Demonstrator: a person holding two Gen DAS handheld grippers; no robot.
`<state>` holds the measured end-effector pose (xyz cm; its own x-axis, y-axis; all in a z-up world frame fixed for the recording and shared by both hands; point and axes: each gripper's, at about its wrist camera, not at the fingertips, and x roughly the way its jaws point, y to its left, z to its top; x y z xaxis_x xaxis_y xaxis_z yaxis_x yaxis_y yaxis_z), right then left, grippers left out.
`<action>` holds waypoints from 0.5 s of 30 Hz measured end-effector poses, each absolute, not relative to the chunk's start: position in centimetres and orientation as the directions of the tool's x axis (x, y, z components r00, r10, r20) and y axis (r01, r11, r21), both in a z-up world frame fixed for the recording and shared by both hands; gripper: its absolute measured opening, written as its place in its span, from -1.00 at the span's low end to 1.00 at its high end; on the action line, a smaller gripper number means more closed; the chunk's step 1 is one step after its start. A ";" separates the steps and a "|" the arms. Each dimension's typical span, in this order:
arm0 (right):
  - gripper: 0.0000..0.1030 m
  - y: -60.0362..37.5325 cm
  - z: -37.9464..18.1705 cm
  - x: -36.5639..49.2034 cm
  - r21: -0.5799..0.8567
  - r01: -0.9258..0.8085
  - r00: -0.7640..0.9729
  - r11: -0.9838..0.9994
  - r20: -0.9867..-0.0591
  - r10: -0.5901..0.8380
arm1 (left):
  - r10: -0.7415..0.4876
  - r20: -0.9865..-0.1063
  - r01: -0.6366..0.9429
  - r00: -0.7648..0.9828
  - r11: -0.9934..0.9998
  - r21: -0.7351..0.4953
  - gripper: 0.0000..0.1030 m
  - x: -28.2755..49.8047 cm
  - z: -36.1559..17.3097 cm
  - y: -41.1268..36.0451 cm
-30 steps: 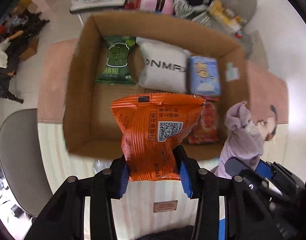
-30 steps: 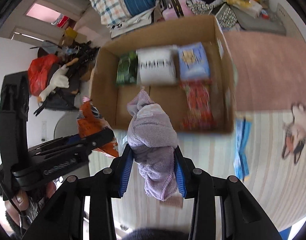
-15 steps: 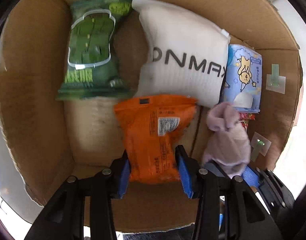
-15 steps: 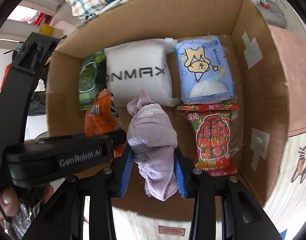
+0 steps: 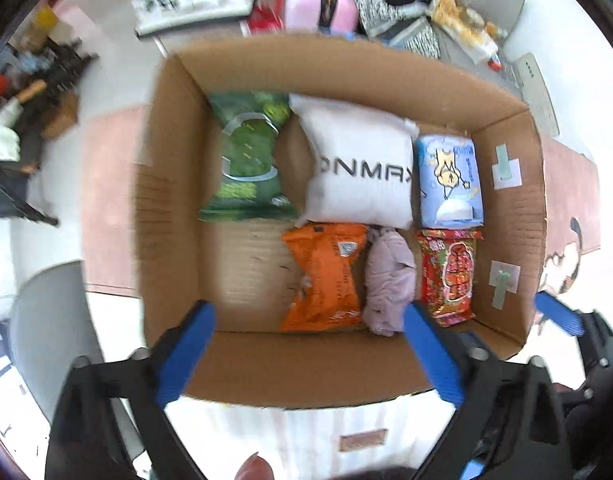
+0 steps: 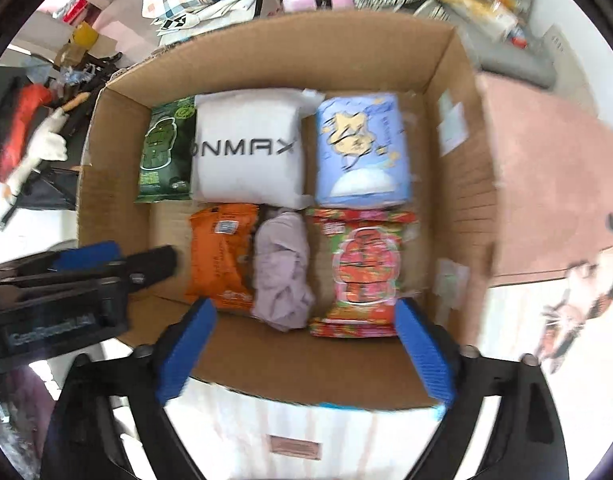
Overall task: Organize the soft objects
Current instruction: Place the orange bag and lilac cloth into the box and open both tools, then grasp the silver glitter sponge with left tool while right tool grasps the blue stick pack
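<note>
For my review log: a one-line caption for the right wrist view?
Open right gripper above cardboard box; orange packet and lilac cloth lie inside.

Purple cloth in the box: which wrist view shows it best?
The right wrist view: the purple cloth sits near centre, whole and larger. The left wrist view shows the cloth smaller, its lower edge close to a blue finger pad.

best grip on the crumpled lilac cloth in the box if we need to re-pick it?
Take the crumpled lilac cloth at its bunched near end, from above, jaws closing across its width. It is wedged between the orange snack bag and red snack pack, so side access looks tight.
</note>
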<state>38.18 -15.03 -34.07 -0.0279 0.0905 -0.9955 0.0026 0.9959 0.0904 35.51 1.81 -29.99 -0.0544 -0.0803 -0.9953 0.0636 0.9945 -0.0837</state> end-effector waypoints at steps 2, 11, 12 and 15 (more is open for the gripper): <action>1.00 -15.1 -33.2 37.7 0.053 -0.010 0.004 0.999 -0.999 0.053 | -0.052 -0.999 0.066 -0.017 0.996 -0.053 0.91 35.2 -29.5 1.6; 1.00 -15.2 -29.6 34.8 0.013 0.007 0.108 1.000 -0.994 0.012 | 0.003 -0.991 0.050 0.131 0.999 0.010 0.91 33.5 -27.6 1.9; 1.00 -15.0 -29.3 34.6 0.012 0.009 0.123 1.000 -0.992 0.011 | 0.001 -0.990 0.046 0.142 0.999 0.008 0.91 33.3 -27.1 2.3; 1.00 -14.7 -28.2 33.9 0.020 0.014 0.151 1.000 -0.988 0.018 | 0.010 -0.984 0.042 0.180 0.999 0.018 0.91 32.8 -26.1 3.0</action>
<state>33.86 -14.67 -28.21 0.1513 0.0179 -0.9883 0.0138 0.9997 0.0202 32.76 2.99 -26.14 0.1804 0.0100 -0.9835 0.0424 0.9989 0.0179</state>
